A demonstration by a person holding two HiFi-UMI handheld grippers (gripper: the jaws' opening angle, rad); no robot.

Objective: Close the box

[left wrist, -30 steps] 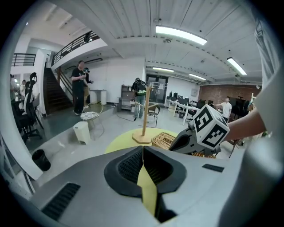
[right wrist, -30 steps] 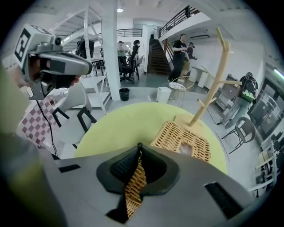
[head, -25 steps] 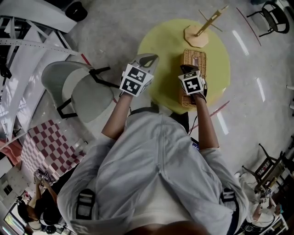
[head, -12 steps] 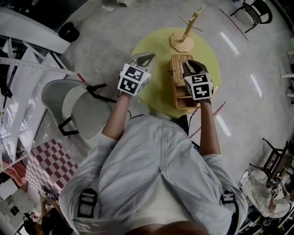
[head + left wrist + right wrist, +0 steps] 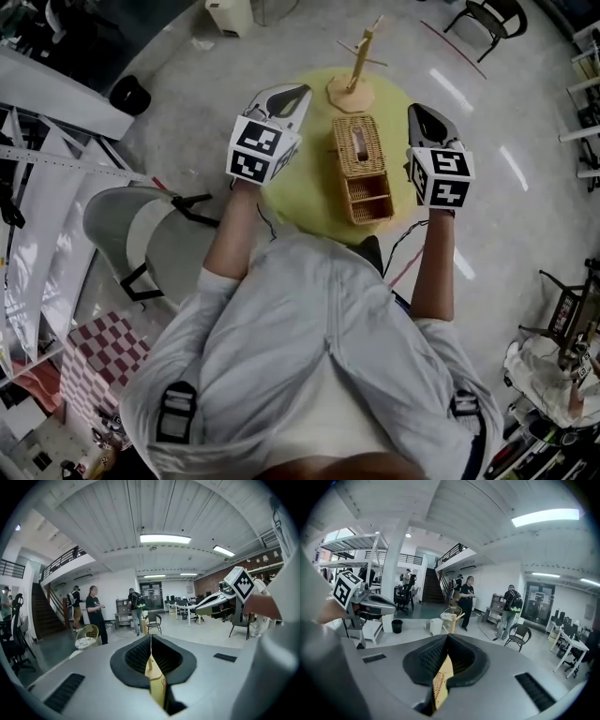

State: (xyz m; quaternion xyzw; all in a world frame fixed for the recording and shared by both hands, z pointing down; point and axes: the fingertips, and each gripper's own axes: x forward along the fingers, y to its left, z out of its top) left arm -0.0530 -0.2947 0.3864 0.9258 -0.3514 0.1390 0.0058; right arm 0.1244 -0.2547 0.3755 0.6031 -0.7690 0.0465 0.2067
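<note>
The woven wicker box lies lengthwise in the middle of the round yellow table. Its top lid, with a slot in it, looks flat; the near end shows darker slatted weave. My left gripper hangs raised to the left of the box, over the table's left edge, jaws shut on nothing. To the right of the box, apart from it, my right gripper is also shut and empty. In both gripper views the jaws meet tip to tip, left gripper and right gripper, and point out into the room, so the box is hidden there.
A wooden stand rises at the table's far edge, just beyond the box. A grey chair stands left of the table, a white bin on the floor beyond. People stand across the hall.
My right gripper has come off the top of the box and moved right and up, leaving the box uncovered. The left gripper has drifted a little farther from me.
</note>
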